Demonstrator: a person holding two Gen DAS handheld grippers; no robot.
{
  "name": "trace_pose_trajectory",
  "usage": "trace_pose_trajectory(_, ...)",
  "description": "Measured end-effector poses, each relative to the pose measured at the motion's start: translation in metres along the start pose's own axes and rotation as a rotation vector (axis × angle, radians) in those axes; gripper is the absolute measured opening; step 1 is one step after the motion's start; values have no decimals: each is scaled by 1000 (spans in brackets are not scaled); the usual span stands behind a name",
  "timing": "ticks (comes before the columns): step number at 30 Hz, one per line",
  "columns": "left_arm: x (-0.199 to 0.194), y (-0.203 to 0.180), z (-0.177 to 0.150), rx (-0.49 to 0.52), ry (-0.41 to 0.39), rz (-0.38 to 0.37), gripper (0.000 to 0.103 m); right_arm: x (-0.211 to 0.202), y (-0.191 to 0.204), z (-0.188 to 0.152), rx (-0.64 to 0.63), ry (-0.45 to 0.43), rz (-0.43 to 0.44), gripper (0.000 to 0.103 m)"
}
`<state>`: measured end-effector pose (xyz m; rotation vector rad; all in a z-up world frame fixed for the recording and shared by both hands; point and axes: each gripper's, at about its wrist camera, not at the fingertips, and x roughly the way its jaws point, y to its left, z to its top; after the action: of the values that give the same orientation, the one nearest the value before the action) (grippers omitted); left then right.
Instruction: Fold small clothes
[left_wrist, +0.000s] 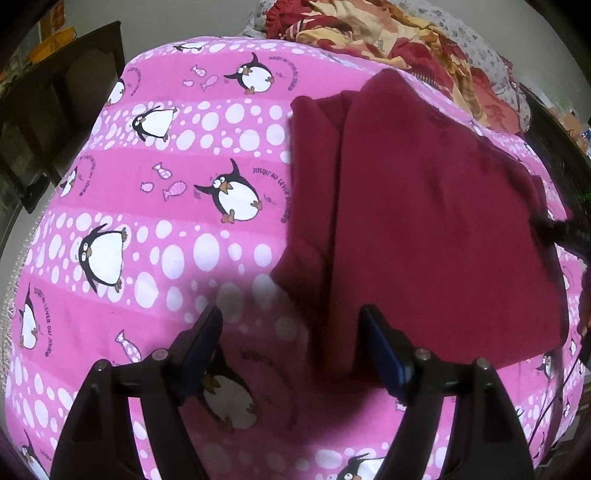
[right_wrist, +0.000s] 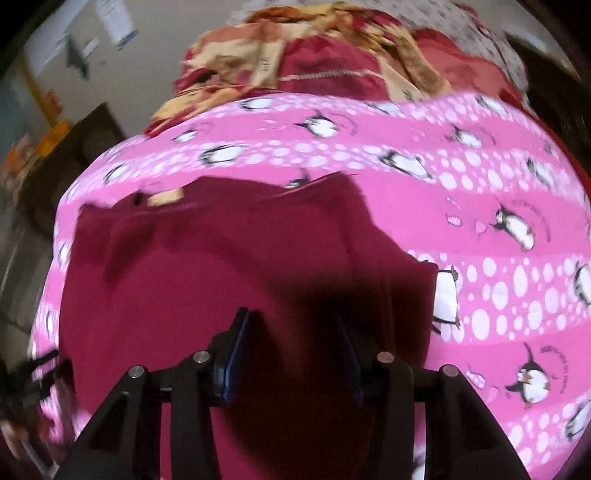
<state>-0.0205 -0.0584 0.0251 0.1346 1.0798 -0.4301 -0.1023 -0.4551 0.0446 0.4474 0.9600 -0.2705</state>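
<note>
On the pink penguin bedsheet (left_wrist: 155, 206) we've got the maroon garment (left_wrist: 424, 221) lying flat. Our left gripper (left_wrist: 291, 347) has its jaws spread, over the garment's near edge. Our right gripper (right_wrist: 293, 343) hovers right above the cloth, jaws spread too, holding nothing.

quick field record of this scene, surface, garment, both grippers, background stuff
surface: pink penguin-print sheet
garment: maroon cloth, lying on the sheet, one side folded over lengthwise
left gripper: open, empty, above the garment's near left edge
right gripper: open, empty, above the garment's middle
background: red and yellow patterned blanket heaped past the sheet's far edge; dark wooden furniture to the left
image quality: right wrist view is motion-blurred
</note>
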Motion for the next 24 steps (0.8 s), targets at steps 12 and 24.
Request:
trace_pose_trajectory(12, 1, 4, -4, -36, -2, -19, 78, -26, 100, -1, -165, -41, 106, 50)
trace_pose_trajectory(24, 3, 13, -10, -90, 6, -62, 81, 45, 235, 9, -363, 17, 221, 50)
